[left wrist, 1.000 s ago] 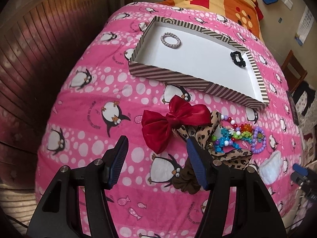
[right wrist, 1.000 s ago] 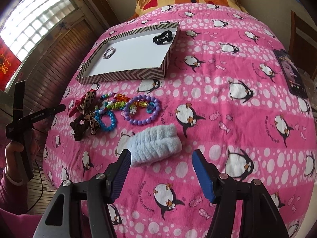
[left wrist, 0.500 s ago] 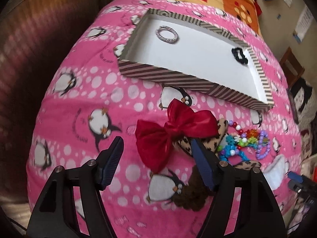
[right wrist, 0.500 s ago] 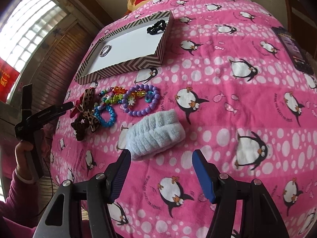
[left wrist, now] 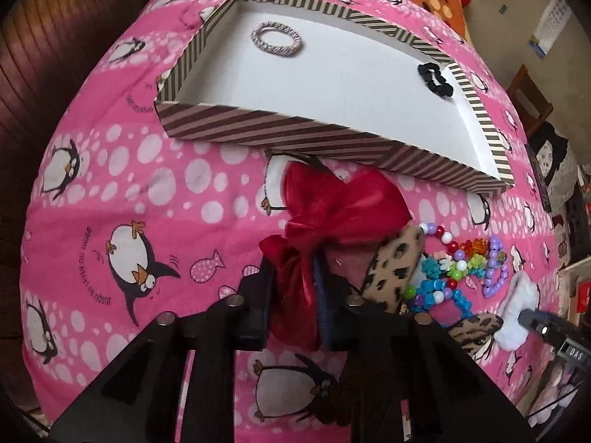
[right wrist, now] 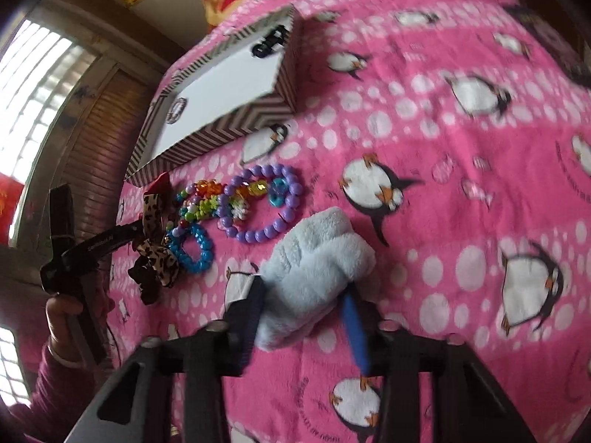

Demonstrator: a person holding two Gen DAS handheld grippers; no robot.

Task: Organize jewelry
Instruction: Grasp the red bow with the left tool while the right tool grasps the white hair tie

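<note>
We note a pink penguin blanket (left wrist: 110,192) filling both views. A striped tray (left wrist: 332,136) sits in the upper centre of the left view, holding a silver hair tie (left wrist: 275,38) and a black scrunchie (left wrist: 436,79). The left gripper (left wrist: 293,295), jaws just closing, clamps a red bow (left wrist: 332,214) at lower centre. The right gripper (right wrist: 303,317), jaws likewise closing, grips a pale blue fluffy band (right wrist: 317,258) at lower centre. Beaded bracelets (right wrist: 258,203) lie left of centre, beside a leopard-print bow (right wrist: 155,243).
</note>
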